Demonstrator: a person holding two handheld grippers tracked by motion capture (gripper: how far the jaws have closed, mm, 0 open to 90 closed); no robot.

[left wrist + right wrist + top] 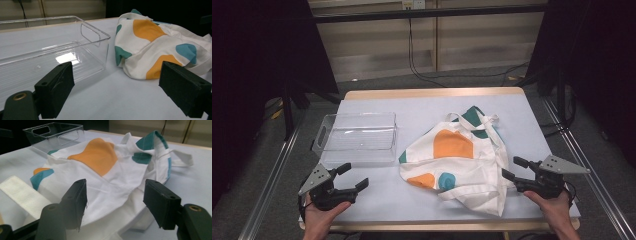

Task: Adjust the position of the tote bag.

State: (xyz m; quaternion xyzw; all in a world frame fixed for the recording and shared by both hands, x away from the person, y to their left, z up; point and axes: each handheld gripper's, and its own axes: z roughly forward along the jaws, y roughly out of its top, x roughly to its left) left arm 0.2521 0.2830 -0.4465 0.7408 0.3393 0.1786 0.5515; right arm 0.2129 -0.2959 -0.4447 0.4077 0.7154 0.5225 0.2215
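Counting one bag (pixel 457 160), one bin (pixel 357 137)

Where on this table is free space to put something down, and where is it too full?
Bare table lies along the far edge, behind the clear bin and the tote bag. A second free patch is at the near left, between the bin and the left gripper. The near right is crowded: the bag spreads there, close to the open jaws of the right gripper.

Right gripper (pixel 115 200) jaws stood apart over crumpled white tote bag (pixel 110 177), orange and teal patches; nothing pinched. Clear plastic bin (pixel 53 133) sat beyond.
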